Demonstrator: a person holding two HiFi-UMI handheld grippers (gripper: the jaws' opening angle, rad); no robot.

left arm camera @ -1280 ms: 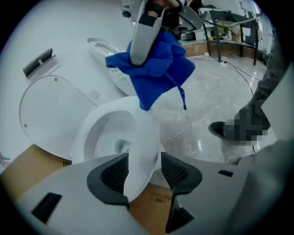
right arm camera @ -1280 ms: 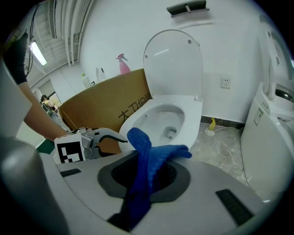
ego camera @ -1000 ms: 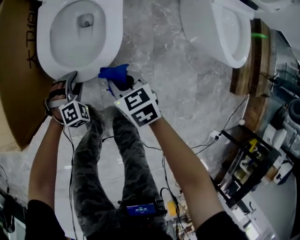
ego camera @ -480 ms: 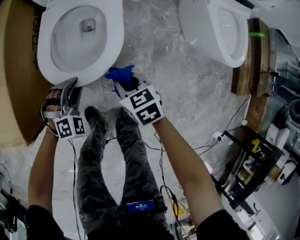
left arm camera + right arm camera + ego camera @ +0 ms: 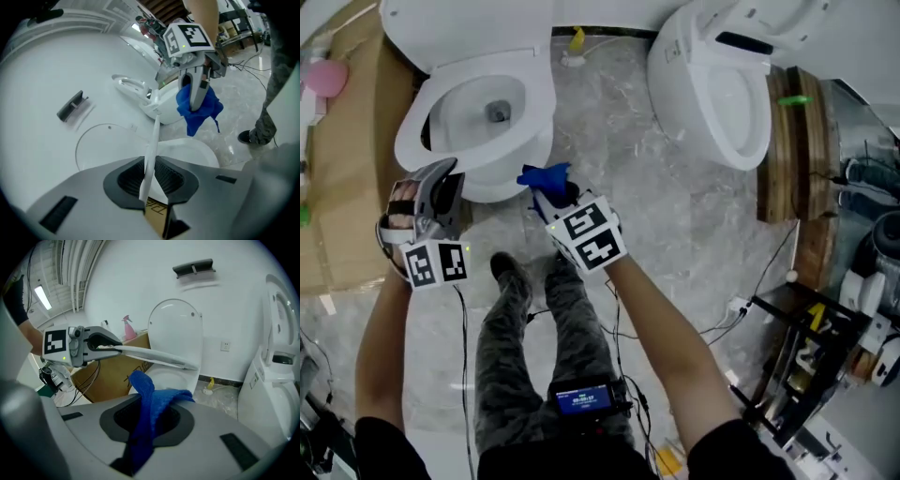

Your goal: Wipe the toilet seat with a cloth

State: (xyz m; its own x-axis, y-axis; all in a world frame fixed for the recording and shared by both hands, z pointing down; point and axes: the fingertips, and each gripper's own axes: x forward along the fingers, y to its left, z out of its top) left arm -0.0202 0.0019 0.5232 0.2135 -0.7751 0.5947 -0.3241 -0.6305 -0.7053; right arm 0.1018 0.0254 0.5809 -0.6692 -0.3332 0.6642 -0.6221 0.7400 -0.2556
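The left toilet point(image 5: 487, 112) has its lid point(image 5: 176, 329) upright. Its thin white seat point(image 5: 154, 357) is lifted off the bowl, and I see it edge-on point(image 5: 152, 140) in the left gripper view. My left gripper point(image 5: 442, 178) is shut on the seat's front edge point(image 5: 149, 178). Its jaws have just been closing with that edge between them. My right gripper point(image 5: 551, 192) hangs just right of the bowl's front, shut on a blue cloth point(image 5: 544, 175). The cloth point(image 5: 150, 404) droops out of the jaws and shows in the left gripper view point(image 5: 199, 110) too.
A second toilet point(image 5: 722, 84) stands to the right, with a wooden pallet point(image 5: 792, 150) beyond it. A cardboard box point(image 5: 347, 178) and a pink spray bottle point(image 5: 126, 326) are left of the bowl. The person's legs point(image 5: 534, 309) and cables point(image 5: 741, 281) are on the marble floor.
The left gripper, open at the bowl's front rim before, has closed on the seat's edge and risen with it. The right gripper with the cloth has risen a little.
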